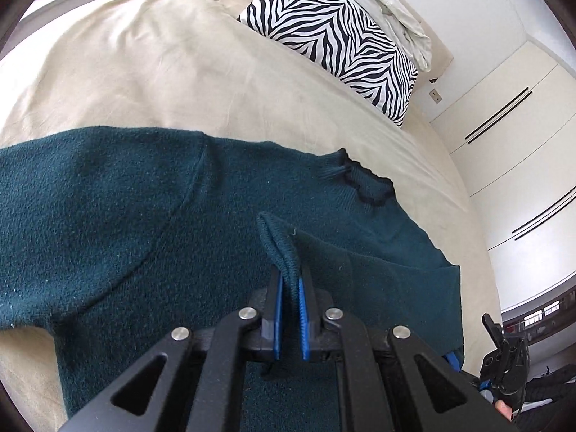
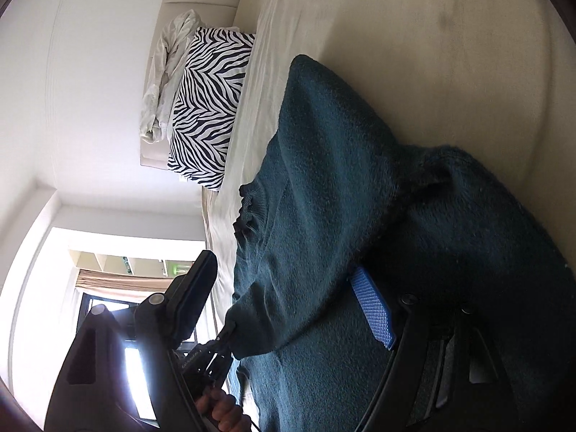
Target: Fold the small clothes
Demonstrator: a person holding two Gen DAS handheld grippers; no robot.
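A dark teal knit sweater (image 1: 108,216) lies spread on the beige bed (image 1: 144,64), its collar (image 1: 360,183) toward the pillow. My left gripper (image 1: 289,273) is shut on a ribbed cuff of the sweater, which stands up between the blue pads (image 1: 302,306). The right gripper (image 1: 504,356) shows at the lower right edge of that view. In the right wrist view, rolled on its side, the right gripper (image 2: 284,295) stands open at the sweater's (image 2: 342,162) edge. Its blue pad (image 2: 370,309) lies by the knit and the other finger (image 2: 194,288) hangs off the bed. The left gripper (image 2: 212,356) holds the sleeve end there.
A zebra-striped pillow (image 1: 334,43) leans at the head of the bed with crumpled white bedding (image 1: 392,10) behind it. White wardrobe doors (image 1: 504,136) stand beside the bed. A bright window (image 2: 108,306) is beyond the bed's edge. A hand (image 2: 219,410) grips the left tool.
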